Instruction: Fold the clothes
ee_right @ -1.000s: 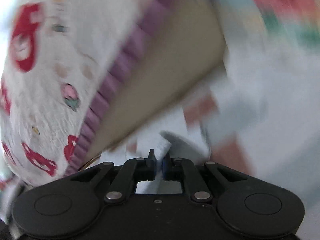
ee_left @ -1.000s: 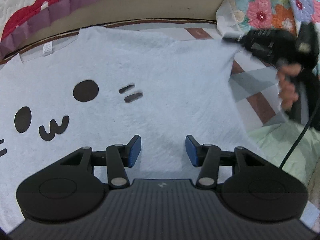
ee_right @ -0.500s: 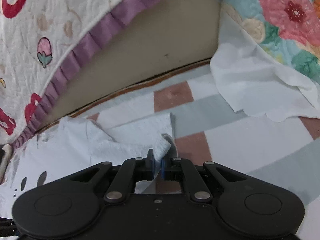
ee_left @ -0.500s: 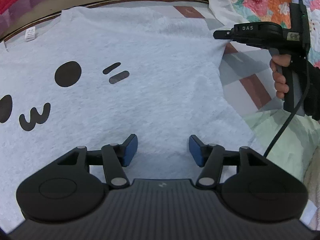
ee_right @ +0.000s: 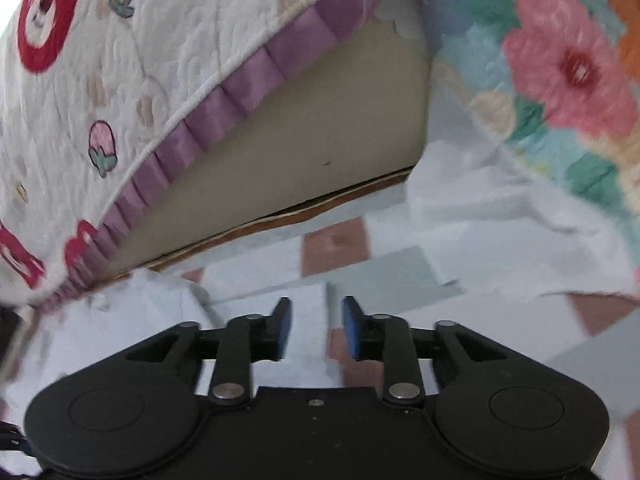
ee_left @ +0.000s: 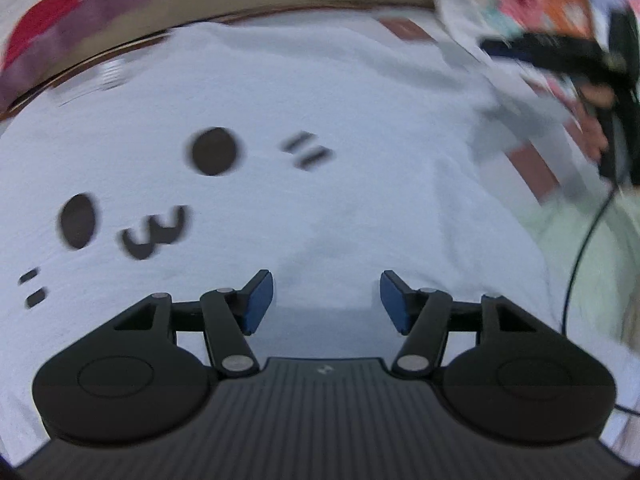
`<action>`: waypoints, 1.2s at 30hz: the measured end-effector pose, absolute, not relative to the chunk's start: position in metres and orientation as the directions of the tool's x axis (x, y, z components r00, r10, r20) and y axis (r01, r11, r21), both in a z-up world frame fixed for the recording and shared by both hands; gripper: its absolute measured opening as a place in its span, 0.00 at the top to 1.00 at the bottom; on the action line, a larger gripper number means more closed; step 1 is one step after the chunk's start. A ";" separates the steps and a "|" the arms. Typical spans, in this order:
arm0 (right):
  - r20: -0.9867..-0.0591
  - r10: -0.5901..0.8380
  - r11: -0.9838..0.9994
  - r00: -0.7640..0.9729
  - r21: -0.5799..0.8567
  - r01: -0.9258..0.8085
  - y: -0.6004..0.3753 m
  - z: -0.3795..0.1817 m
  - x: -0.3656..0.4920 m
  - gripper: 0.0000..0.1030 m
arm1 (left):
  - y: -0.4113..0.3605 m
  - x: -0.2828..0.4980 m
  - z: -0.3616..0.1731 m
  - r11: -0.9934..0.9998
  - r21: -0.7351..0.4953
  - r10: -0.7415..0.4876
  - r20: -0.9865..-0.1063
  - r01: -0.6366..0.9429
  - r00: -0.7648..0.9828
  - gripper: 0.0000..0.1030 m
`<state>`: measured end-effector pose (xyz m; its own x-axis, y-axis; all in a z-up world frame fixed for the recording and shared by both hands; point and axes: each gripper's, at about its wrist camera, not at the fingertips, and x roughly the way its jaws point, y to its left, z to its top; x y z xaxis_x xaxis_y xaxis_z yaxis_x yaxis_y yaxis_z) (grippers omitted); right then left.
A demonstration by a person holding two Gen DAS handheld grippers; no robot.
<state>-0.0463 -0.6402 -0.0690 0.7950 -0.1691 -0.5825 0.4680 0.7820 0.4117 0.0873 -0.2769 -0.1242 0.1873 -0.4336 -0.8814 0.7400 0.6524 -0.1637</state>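
Shirt [ee_left: 360, 184] flat on the checked sheet [ee_right: 384, 272], face print up.
We hold both tongs spread and empty: left tongs [ee_left: 326, 300] over its lower part, right tongs [ee_right: 316, 326] above its sleeve [ee_right: 308, 320].

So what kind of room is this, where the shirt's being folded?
Most likely a bedroom at home: the white T-shirt lies spread on a checked bedsheet, with a quilted, purple-frilled cover and a floral quilt bunched at its far edge.
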 end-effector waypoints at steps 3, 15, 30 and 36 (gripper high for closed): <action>-0.631 -0.171 0.767 0.756 0.397 0.505 -0.631 -0.084 -0.040 0.58 | -0.257 0.095 -0.121 0.699 -0.163 -0.430 -0.874 0.697 0.227 0.43; -0.657 -0.185 0.868 0.731 0.239 0.435 -0.632 -0.074 0.004 0.56 | -0.150 0.089 -0.112 0.786 -0.084 -0.416 -0.805 0.613 0.423 0.41; -0.596 -0.260 0.954 0.760 -0.038 0.296 -0.617 -0.059 0.064 0.96 | -0.051 0.125 -0.112 0.936 -0.039 -0.232 -0.816 0.351 0.530 0.41; -0.663 -0.310 0.941 0.682 -0.111 0.320 -0.637 -0.069 0.075 0.98 | -0.035 0.120 -0.118 0.938 0.111 -0.096 -0.828 0.329 0.553 0.41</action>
